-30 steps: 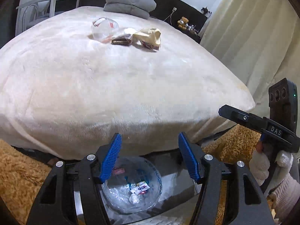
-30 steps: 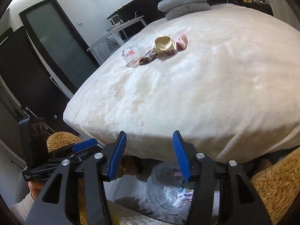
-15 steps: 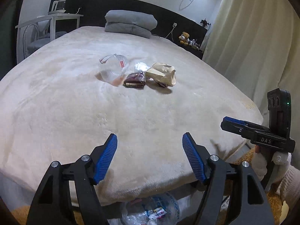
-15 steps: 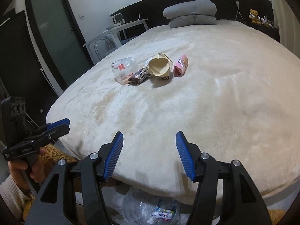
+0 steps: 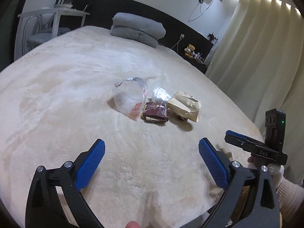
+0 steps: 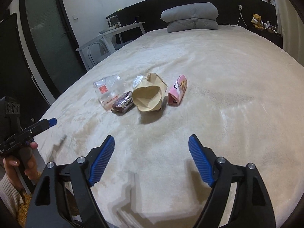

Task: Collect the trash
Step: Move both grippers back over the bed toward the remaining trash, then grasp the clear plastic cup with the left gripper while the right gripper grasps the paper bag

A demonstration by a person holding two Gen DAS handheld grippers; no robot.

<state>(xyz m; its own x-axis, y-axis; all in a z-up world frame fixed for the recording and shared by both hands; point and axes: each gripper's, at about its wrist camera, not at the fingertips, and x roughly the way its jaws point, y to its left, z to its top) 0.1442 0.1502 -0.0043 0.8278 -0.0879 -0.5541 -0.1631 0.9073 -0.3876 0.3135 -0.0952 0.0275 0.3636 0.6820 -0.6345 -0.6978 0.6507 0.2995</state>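
Blue-padded left gripper (image 5: pixel 152 155) and right gripper (image 6: pixel 151 152) just opened wide, empty, pink wrapper (image 6: pixel 177 91) hidden in left view

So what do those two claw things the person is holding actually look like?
Each claw, left and right, has black plastic arms with silver bolts and two ribbed blue pads. Seen from the side, the right one carries a boxy black camera block with a green light and white lettering. The sleeves are cream ribbed knit.

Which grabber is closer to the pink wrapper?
Right. The right gripper sits almost straight in front of the pink wrapper; the left gripper is off to the side, past the paper bag.
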